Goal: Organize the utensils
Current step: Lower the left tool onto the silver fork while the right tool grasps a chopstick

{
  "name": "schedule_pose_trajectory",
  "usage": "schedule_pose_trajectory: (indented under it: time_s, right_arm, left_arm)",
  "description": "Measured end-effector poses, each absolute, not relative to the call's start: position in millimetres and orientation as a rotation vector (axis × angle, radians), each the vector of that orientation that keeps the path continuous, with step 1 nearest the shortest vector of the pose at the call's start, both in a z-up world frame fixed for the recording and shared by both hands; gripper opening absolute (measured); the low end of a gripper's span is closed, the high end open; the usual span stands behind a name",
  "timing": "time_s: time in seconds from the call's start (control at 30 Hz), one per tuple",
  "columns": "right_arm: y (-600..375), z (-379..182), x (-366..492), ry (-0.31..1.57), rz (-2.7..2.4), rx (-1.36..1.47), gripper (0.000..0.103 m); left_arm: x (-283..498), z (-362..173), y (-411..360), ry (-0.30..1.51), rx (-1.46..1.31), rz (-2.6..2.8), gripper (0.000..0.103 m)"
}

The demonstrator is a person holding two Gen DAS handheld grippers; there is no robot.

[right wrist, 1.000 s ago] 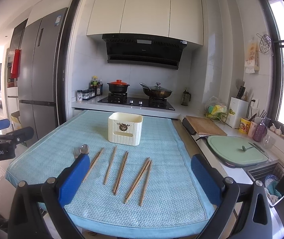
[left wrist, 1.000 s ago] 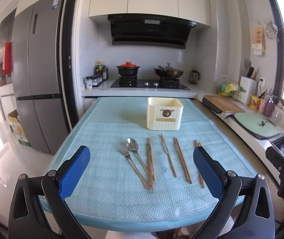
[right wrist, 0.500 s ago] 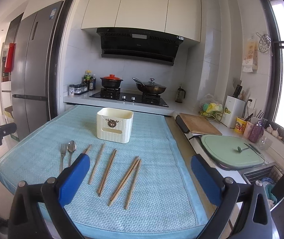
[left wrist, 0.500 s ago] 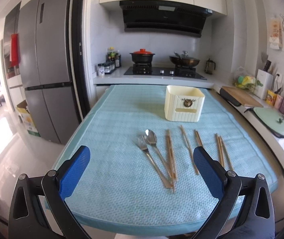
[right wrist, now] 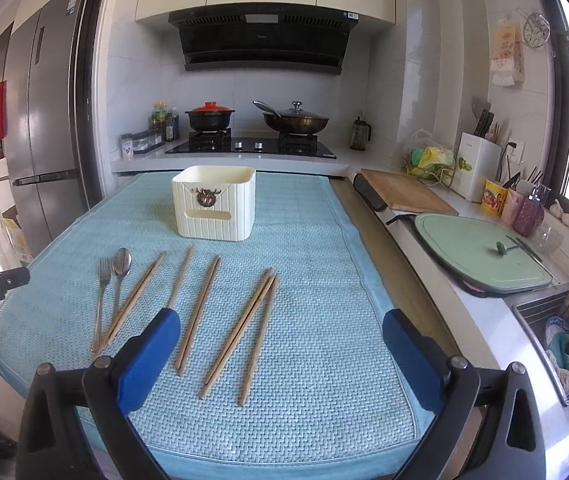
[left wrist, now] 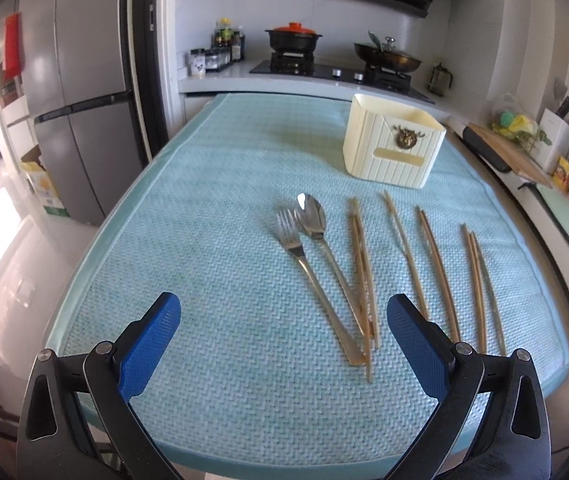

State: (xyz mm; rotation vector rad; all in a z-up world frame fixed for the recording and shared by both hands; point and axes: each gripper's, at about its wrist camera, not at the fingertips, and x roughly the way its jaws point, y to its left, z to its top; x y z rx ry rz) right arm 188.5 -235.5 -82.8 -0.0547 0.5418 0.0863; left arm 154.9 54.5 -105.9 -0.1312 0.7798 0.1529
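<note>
Utensils: fork point(left wrist: 289, 240), spoon point(left wrist: 311, 216), chopsticks point(right wrist: 240, 332) loose on mat point(left wrist: 204, 200); holder point(right wrist: 214, 208) behind. Left gripper point(left wrist: 280, 344), right gripper point(right wrist: 280, 344) both spread, empty.

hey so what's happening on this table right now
A person holds a two-finger gripper in each hand above a blue mat; both the left gripper and the right gripper are open and empty. A fork, a spoon and several wooden chopsticks lie loose on the mat. The cream utensil holder stands behind them, and nothing has been picked up yet.
</note>
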Motion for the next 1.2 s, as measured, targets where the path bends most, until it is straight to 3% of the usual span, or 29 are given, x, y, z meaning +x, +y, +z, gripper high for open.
schedule_pose_trajectory:
  time_s: [0.47,0.67,0.73,0.77,0.83,0.93,1.07,1.2]
  right_arm:
    - [-246.2,-108.4,235.2,0.665,0.135,-0.025,0.103]
    - [-254.1,-136.0,274.8,0.755,0.189,-0.001,0.095]
    - [-252.6,-148.3,293.3,0.795,0.21,-0.003,0.084]
    - [-250.2,-155.8,304.6,0.828,0.213,-0.012,0.071]
    - [-244.4,-168.2,323.5,0.875,0.235,-0.02,0.057]
    - [-236.0,-185.9,352.7,0.939,0.276,-0.011,0.056]
    - [-223.0,-213.1,382.0,1.03,0.262,-0.08,0.033]
    - [-213.6,-216.1,384.0,1.044,0.261,-0.156,0.025]
  left_arm:
    - [237.9,-175.2,66.3,0.952,-0.105,0.221,0.103]
    - [256.4,-191.4,75.8,0.981,-0.085,0.248,0.103]
    - [260.4,-195.8,77.4,0.989,-0.084,0.25,0.102]
    - [263.4,-198.0,77.4,0.995,-0.085,0.249,0.102]
    - [266.1,-200.1,77.6,0.999,-0.084,0.246,0.102]
    - [273.3,-204.5,76.3,1.011,-0.092,0.239,0.102]
    - [279.0,-206.4,78.0,1.011,-0.095,0.231,0.103]
    - [281.7,-203.5,85.3,1.007,-0.06,0.244,0.103]
